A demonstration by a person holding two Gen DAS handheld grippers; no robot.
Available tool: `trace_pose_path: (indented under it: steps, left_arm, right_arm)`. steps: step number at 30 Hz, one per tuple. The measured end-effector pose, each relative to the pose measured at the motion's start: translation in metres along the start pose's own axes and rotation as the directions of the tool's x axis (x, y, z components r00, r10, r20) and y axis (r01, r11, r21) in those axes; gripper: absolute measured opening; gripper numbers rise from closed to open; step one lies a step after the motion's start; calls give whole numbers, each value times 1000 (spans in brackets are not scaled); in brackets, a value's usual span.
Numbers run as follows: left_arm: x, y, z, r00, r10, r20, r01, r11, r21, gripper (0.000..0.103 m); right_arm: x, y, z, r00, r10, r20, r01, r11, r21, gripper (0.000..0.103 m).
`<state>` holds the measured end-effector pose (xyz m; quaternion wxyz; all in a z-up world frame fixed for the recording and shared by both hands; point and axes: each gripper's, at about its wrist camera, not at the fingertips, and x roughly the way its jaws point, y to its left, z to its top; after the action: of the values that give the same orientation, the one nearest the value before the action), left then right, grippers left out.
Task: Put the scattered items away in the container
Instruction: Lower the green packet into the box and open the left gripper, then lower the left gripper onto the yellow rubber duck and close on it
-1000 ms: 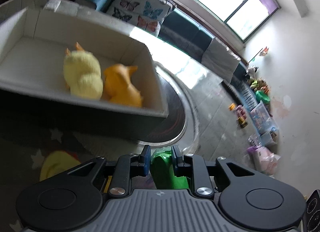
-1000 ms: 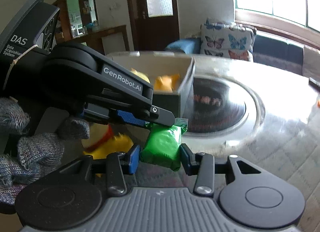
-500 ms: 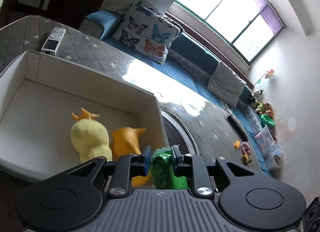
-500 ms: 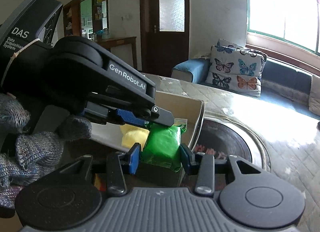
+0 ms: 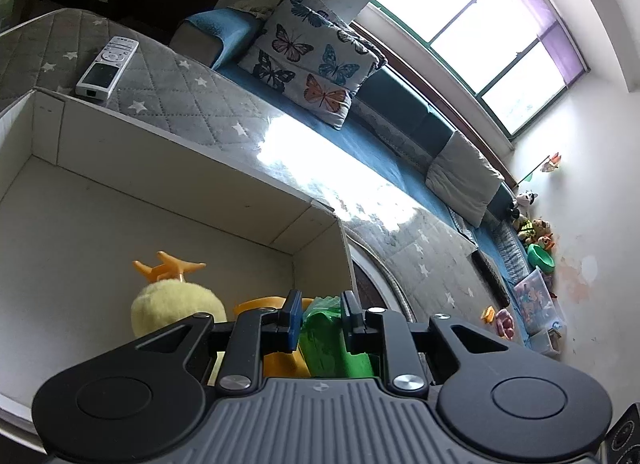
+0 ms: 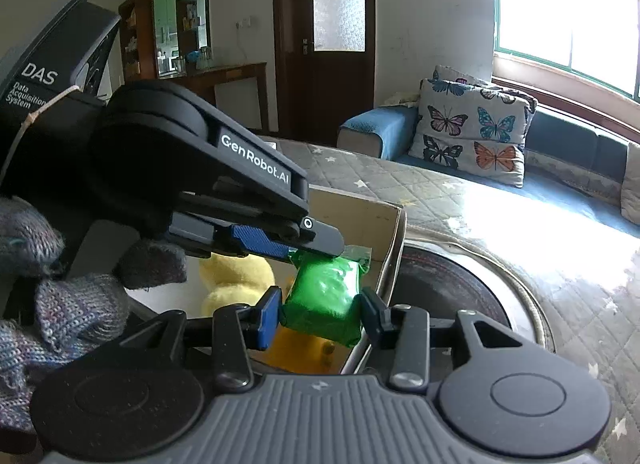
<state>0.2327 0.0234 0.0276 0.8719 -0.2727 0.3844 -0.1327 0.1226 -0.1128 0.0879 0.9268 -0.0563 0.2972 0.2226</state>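
Gripping a green packet (image 5: 320, 340) at lower centre of the left wrist view, the left claw (image 5: 320, 314) holds it above the container (image 5: 168, 184), beside the yellow plush (image 5: 176, 304) inside.

Lower centre of the right wrist view, the right claw (image 6: 320, 310) brackets the packet's other end, likely steadying it; whether it pinches, I cannot tell.

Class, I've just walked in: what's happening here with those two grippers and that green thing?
Both grippers are clamped on one green packet: the left gripper pinches one end, the right gripper the other. They hold it over the corner of the open box, not yet released. Inside the box lie a yellow plush duck and an orange toy. A remote sits on the quilted surface behind the box.
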Motion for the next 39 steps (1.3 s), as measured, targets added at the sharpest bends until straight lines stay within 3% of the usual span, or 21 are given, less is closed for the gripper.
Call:
trace_pose_path:
  steps: [14, 21, 23, 39]
  left_arm:
    - [-33, -8, -11, 999, -21, 40, 19, 998, 58, 25]
    - [-54, -11, -32, 999, -29, 33, 26, 995, 101, 25]
    - [-60, -11, -39, 999, -28, 26, 25, 994, 110, 25]
    - [-95, 10, -79, 1000, -7, 18, 4, 993, 116, 25]
  right_arm:
    - [-25, 4, -14, 999, -21, 43, 20, 1000, 13, 45]
    - [-41, 13, -26, 999, -11, 41, 11, 1000, 2, 46]
    - [-45, 17, -30, 999, -8, 38, 8, 1000, -3, 51]
    - [-68, 36, -60, 1000, 26, 15, -26, 1000, -7, 52]
